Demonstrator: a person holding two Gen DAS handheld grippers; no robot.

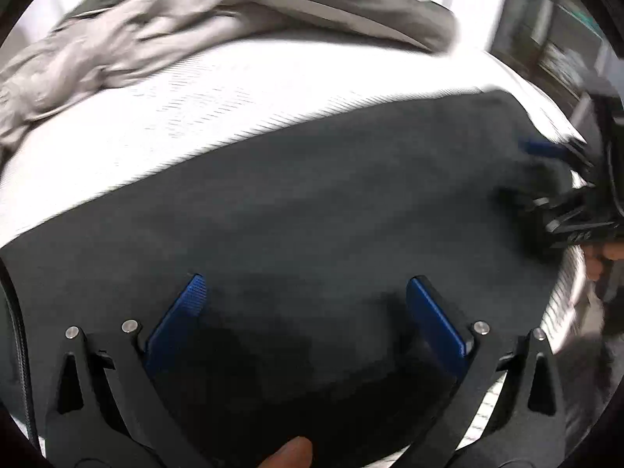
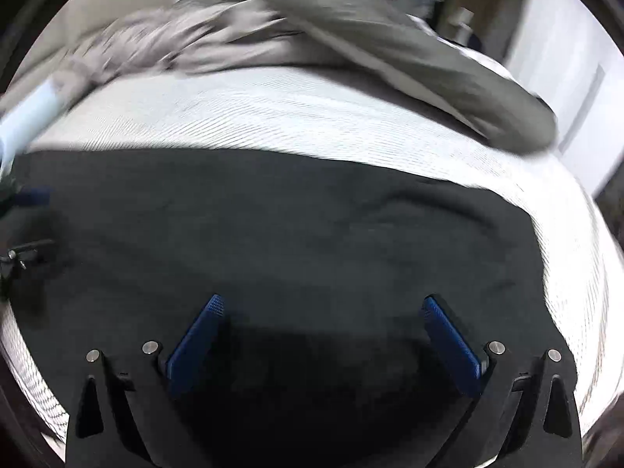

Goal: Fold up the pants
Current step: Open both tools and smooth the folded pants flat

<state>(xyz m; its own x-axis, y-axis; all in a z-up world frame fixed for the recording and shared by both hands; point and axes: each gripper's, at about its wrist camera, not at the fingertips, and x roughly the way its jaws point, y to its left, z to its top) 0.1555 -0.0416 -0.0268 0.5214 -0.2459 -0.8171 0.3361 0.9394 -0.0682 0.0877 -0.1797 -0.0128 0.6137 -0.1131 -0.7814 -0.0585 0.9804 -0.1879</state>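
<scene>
A big bed (image 1: 241,89) fills both views. It has a white sheet with thin stripes on it. At the far side of the bed lies a gray blanket (image 1: 117,46), all bunched up and wrinkly, with a flatter gray piece (image 2: 409,50) on top that looks like a pillow or more bedding (it is too blurry to be sure).

The dark pants (image 1: 312,202) lie flat on the near part of the bed, on top of the white sheet. They are black or very dark gray. They look like a wide, smooth slab, with a straight far edge against the sheet. In the right wrist view the pants (image 2: 296,234) show a few soft wrinkles near the right end, and the rest is flat. No legs or waistband can be told apart, so how far they are folded is hard to say.

The left gripper (image 1: 304,304) sits just over the pants near the close edge. Its two blue fingers (image 1: 183,312) are spread wide apart, and nothing is between them. A fingertip (image 1: 292,452) of the person peeks in at the bottom.

The right gripper (image 2: 323,323) is also over the pants, its blue fingers (image 2: 448,335) spread wide and gripping nothing. In the left wrist view it shows at the right end of the pants, blurry.
</scene>
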